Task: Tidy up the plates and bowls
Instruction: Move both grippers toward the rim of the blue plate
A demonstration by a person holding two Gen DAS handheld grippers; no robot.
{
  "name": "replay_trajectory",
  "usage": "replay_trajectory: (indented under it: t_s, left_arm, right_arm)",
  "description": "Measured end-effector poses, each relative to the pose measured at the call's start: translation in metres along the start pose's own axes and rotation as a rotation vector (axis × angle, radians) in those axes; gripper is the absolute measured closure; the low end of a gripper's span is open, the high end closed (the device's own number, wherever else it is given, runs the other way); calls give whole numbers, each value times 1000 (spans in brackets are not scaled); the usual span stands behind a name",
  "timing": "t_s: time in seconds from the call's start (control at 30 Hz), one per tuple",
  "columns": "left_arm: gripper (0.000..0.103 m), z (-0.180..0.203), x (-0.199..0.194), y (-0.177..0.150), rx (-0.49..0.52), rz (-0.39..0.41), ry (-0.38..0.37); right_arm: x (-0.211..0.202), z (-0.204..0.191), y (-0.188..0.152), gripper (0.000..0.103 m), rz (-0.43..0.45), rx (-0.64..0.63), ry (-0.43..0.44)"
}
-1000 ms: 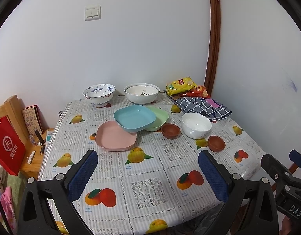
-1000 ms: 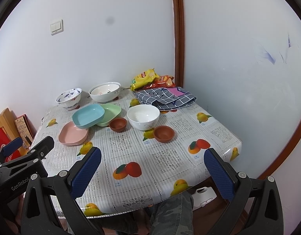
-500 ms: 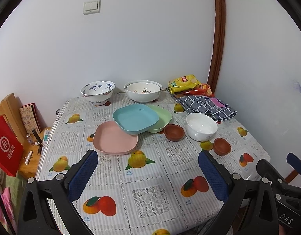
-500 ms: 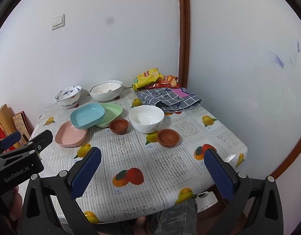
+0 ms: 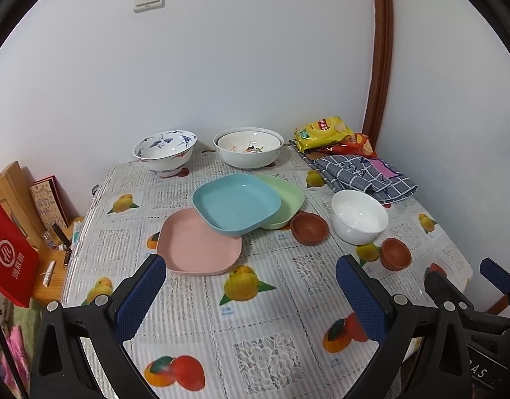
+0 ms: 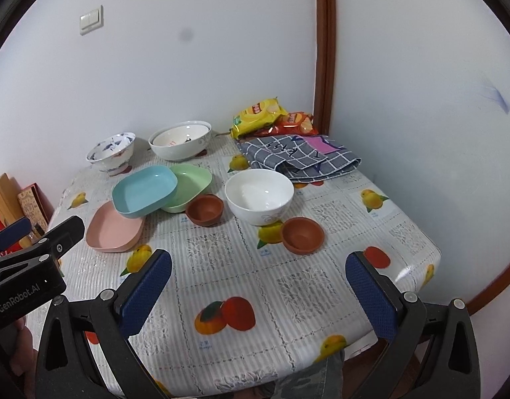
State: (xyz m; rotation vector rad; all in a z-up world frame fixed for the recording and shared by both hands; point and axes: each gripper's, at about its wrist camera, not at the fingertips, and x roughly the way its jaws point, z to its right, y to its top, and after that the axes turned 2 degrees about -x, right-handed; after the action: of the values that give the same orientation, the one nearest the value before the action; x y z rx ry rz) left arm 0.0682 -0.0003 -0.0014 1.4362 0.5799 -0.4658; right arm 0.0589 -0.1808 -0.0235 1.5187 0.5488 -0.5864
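From the left wrist view, my left tool (image 5: 250,294) hangs wide open and empty above the near tabletop (image 5: 255,332). Over the last second it has drifted closer and the dishes now sit larger in frame, so I judge the approach is underway but nothing has been sorted yet. Ahead lie a pink plate (image 5: 198,246), a blue plate (image 5: 236,203) overlapping it, and a green plate (image 5: 284,199) tucked under the blue one. Only this view shows a red bag (image 5: 9,259) on a side shelf at the left.

From the right wrist view, my right tool (image 6: 258,291) is likewise fully open, holding nothing. It too has edged nearer. Here the white bowl (image 6: 258,196) stands between two small brown bowls (image 6: 205,209), and a patterned bowl (image 6: 111,151) and large white bowl (image 6: 180,141) wait by the wall. This view alone shows the tabletop's right edge and a trouser leg below it.
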Motion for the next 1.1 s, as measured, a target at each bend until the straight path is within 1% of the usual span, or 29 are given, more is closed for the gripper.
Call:
replay_trajectory:
  t_s: [0.17, 0.27, 0.5, 0.57, 0.67, 0.73, 0.8, 0.9, 0.97, 1.07, 1.1]
  left_arm:
    - [0, -6, 19, 11, -16, -22, 4]
    - [0, -11, 30, 17, -26, -37, 7]
    - [1, -27, 57, 27, -47, -64, 54]
    - [2, -35, 66, 30, -63, -74, 59]
    - [5, -47, 82, 34, -91, -97, 72]
    - [6, -53, 92, 35, -108, -109, 84]
    - [6, -59, 102, 36, -119, -121, 88]
    - [6, -65, 119, 38, -136, -146, 82]
    - [6, -67, 131, 40, -144, -172, 84]
    - [6, -69, 147, 42, -153, -187, 93]
    - [6, -70, 152, 43, -157, -192, 93]
  right_arm:
    - [17, -11, 12, 0, -15, -27, -6]
    - [26, -16, 19, 1, -16, -30, 18]
    - [55, -30, 36, 5, -29, -45, 68]
    - [66, -34, 40, 8, -46, -53, 93]
    - [83, -42, 48, 12, -73, -64, 142]
    - [95, -49, 53, 15, -84, -82, 189]
    - [106, -56, 59, 15, -87, -94, 210]
    - [122, -63, 68, 20, -82, -110, 225]
    - [133, -67, 76, 22, -72, -122, 220]
    - [147, -72, 87, 27, -64, -149, 216]
    - [151, -73, 90, 27, -60, -155, 219]
